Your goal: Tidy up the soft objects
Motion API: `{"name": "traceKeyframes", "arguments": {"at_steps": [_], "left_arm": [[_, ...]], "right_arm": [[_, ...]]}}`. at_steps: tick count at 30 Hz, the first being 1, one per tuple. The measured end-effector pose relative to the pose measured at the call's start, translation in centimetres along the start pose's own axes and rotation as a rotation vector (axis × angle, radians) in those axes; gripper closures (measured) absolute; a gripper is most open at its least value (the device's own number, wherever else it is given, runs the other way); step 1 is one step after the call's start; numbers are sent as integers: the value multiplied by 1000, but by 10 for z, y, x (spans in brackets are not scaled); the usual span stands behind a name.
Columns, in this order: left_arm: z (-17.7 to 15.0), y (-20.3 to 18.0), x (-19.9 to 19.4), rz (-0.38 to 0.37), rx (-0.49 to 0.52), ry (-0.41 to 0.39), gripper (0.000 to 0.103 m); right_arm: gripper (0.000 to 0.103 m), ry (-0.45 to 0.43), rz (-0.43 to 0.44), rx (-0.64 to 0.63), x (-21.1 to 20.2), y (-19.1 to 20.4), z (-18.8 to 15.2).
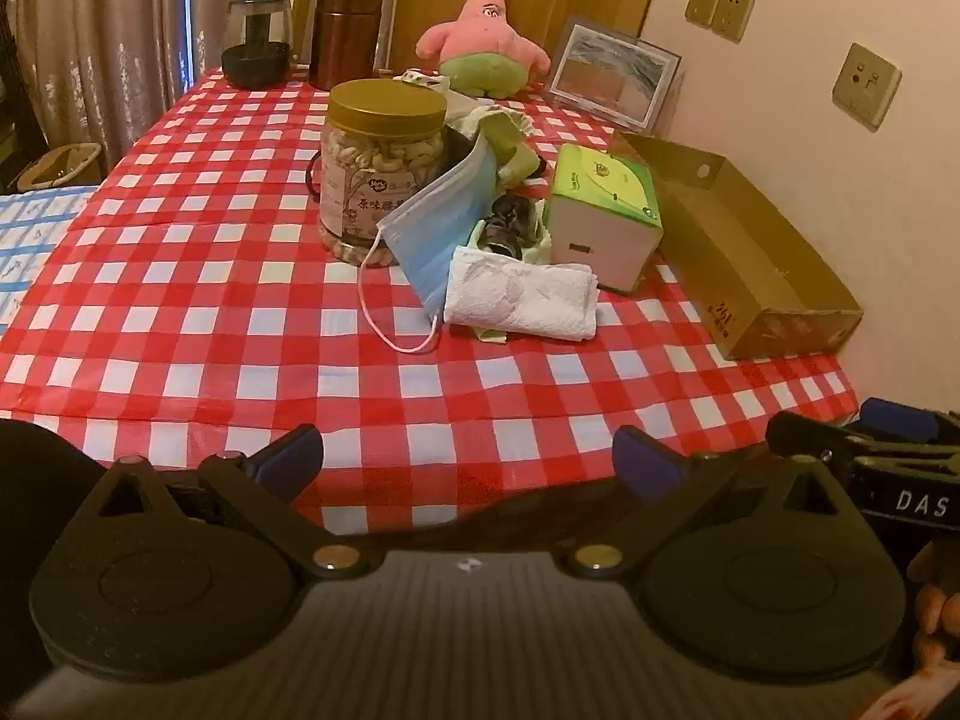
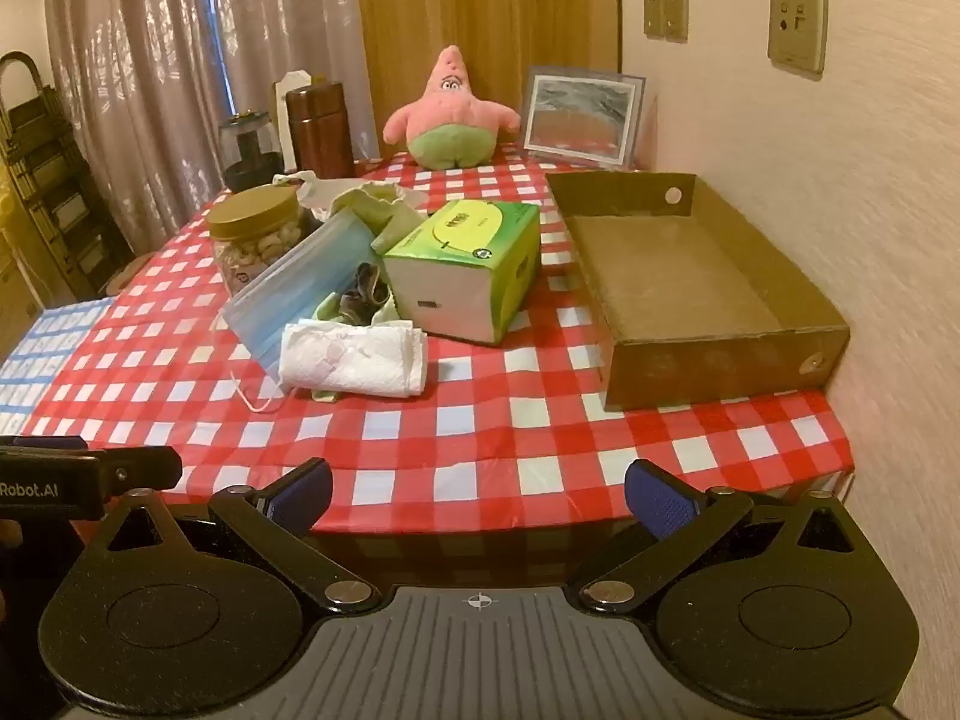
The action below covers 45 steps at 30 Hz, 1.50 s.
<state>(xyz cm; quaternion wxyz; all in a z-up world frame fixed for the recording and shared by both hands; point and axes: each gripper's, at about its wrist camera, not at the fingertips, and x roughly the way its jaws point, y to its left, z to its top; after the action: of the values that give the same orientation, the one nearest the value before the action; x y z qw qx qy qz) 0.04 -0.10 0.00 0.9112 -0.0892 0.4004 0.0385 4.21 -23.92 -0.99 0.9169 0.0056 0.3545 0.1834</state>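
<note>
Both grippers, left gripper (image 1: 468, 462) and right gripper (image 2: 478, 495), jaws spread wide, empty, at table edge; face mask (image 2: 288, 282), folded towel (image 2: 354, 357) well apart ahead.

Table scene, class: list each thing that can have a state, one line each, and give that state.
Left gripper: open, holding nothing.
Right gripper: open, holding nothing.
Cardboard box: open-topped, empty.
Nut jar: lid on, full.
Tissue box: upright, no tissue sticking out.
Face mask: unfolded, leaning against the jar.
White towel: folded, lying flat.
Pink plush toy: sitting upright.
</note>
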Motion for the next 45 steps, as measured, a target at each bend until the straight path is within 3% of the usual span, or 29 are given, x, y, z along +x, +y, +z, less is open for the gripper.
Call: {"name": "traceKeyframes", "arguments": {"at_steps": [45], "left_arm": [[0, -2, -1, -23, -20, -4, 1]], "right_arm": [[0, -1, -5, 0, -1, -1, -1]]}}
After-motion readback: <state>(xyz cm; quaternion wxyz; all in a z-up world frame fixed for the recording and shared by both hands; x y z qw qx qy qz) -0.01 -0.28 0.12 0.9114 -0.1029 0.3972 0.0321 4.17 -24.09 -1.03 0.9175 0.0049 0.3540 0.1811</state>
